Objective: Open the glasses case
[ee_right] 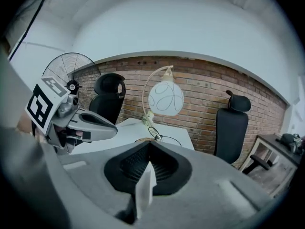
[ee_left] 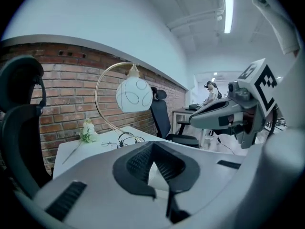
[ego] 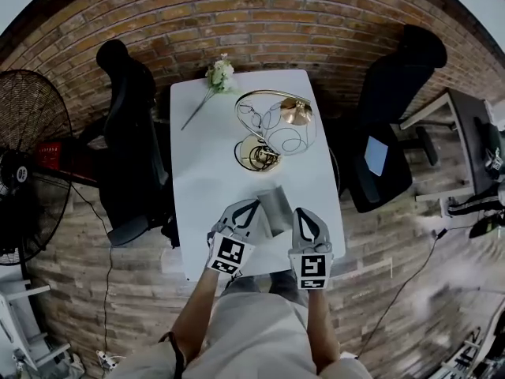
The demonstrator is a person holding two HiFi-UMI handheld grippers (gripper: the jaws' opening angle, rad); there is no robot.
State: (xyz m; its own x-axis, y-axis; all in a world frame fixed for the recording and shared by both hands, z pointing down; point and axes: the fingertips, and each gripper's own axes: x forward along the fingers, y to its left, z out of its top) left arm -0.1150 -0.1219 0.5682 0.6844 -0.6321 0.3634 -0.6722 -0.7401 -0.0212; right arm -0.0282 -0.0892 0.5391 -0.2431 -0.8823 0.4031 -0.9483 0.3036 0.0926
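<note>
Case [ego: 276, 209]: grey; it lay on the table [ego: 201, 164] close to the near edge. In the head view it sat between the two grippers' tips, its left edge just beside the left tip. Whether the lid was up could not be told. Neither gripper view showed it.
Left gripper [ego: 252, 205]: jaws were closed, with the dark ribbed pads meeting tip to tip. It gripped nothing; only a pale sliver showed through the slot behind the tips.
Right gripper [ego: 303, 212]: jaws were closed the same way, pads together and holding nothing. It hung over the table's near edge, tilted slightly downward.
Surface: the table was white and rectangular, with rounded corners.
Lamp [ego: 278, 126]: stood on the far right half of the table. It had a round gold base, a gold arched arm and a white globe marked with thin dark lines.
Flower [ego: 219, 75]: white and long-stemmed; it lay at the far edge, with the stem slanting toward the left side.
Left chair [ego: 130, 125]: black office chair, close against the table's left side.
Right chair [ego: 394, 117]: black, standing off the right side, apart from the table.
Wall [ego: 237, 6]: red brick below, plain white above.
Floor [ego: 118, 283]: brown, laid in narrow strips, with thin cables trailing across it.
Fan [ego: 28, 156]: black and caged; it stood on the floor at far left.
Desk [ego: 465, 133]: stood at far right, carrying dark items too small to tell.
Ceiling: white, with a lit strip light [ee_left: 228, 11].
</note>
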